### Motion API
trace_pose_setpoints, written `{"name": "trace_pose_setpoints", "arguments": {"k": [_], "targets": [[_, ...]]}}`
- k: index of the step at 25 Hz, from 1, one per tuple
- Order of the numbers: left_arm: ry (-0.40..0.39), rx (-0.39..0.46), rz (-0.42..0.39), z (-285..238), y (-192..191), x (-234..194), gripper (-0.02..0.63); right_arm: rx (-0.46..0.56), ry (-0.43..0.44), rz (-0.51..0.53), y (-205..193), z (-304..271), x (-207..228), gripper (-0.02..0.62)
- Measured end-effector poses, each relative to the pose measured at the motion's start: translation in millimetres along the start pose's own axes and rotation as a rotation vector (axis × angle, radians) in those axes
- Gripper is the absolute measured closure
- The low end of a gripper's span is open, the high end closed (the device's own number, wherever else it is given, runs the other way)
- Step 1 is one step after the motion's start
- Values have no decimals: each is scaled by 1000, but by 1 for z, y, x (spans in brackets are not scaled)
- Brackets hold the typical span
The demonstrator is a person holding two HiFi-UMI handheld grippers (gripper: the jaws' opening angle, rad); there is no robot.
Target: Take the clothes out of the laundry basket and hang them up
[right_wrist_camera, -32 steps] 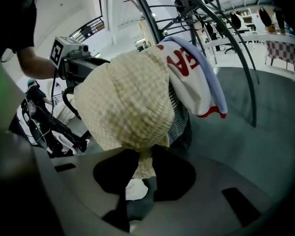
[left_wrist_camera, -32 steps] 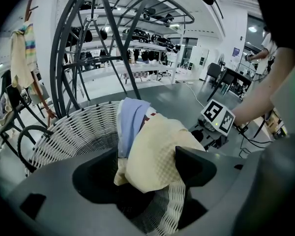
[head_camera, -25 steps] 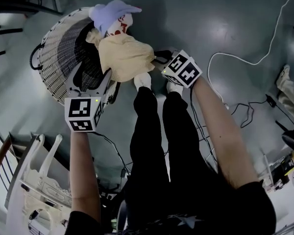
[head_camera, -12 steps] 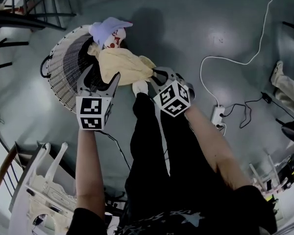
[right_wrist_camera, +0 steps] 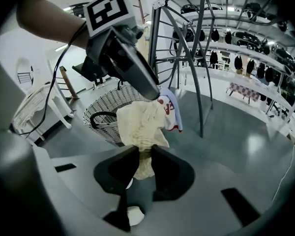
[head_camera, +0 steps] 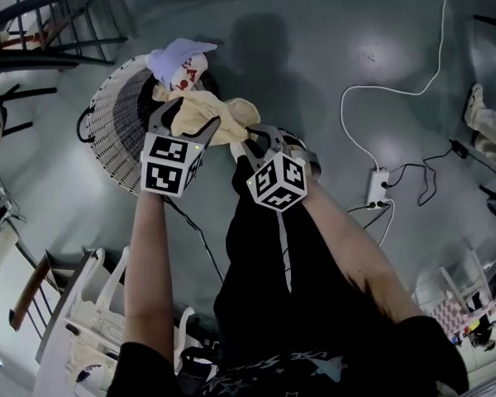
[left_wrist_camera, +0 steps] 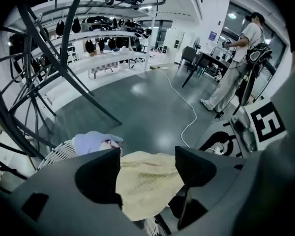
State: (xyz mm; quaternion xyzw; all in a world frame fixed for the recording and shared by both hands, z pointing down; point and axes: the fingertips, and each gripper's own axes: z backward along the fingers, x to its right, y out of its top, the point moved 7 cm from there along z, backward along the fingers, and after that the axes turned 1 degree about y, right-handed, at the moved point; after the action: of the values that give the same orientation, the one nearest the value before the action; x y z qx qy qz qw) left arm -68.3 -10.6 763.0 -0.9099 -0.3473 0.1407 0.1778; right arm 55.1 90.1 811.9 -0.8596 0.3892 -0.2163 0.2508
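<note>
**Yellow garment pinched in my right gripper, left gripper open beside it**

Head view: the white wicker laundry basket stands on the grey floor ahead of me. A pale yellow garment bunches over its near rim, and a lavender garment with red print sits at the far rim. I cannot make out what else lies inside the basket. My right gripper has the near end of the yellow cloth. My left gripper hangs just beside it, over the basket's edge. A white cable runs across the floor to a power strip.

Left gripper view: my left gripper has its jaws standing wide apart, and the pads press on nothing. The yellow garment shows in the gap between them. The lavender garment and the basket lie behind it. A person stands well apart at the right.

Right gripper view: my right gripper has its jaws closed on a fold of the yellow garment, which hangs up out of them in front of the basket. The lavender garment is beside it, and its red lettering is too small to read.
</note>
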Motion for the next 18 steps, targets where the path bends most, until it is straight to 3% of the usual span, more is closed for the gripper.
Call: {"name": "trace_pose_setpoints", "arguments": {"k": [3,7,13,18], "targets": [[-17,-10,-18,-5,12,3,242,20,5,4,3,10,-13,508],[-30,-89,-105,-14,20,11,242,46,16,13,8,22,-29,508],[-129,-275,-251,-35,20,40,241,58,31,13,11,32,-46,508],[-154,-442,-409,-57,10,61,242,63,43,37,8,32,-57,508]]}}
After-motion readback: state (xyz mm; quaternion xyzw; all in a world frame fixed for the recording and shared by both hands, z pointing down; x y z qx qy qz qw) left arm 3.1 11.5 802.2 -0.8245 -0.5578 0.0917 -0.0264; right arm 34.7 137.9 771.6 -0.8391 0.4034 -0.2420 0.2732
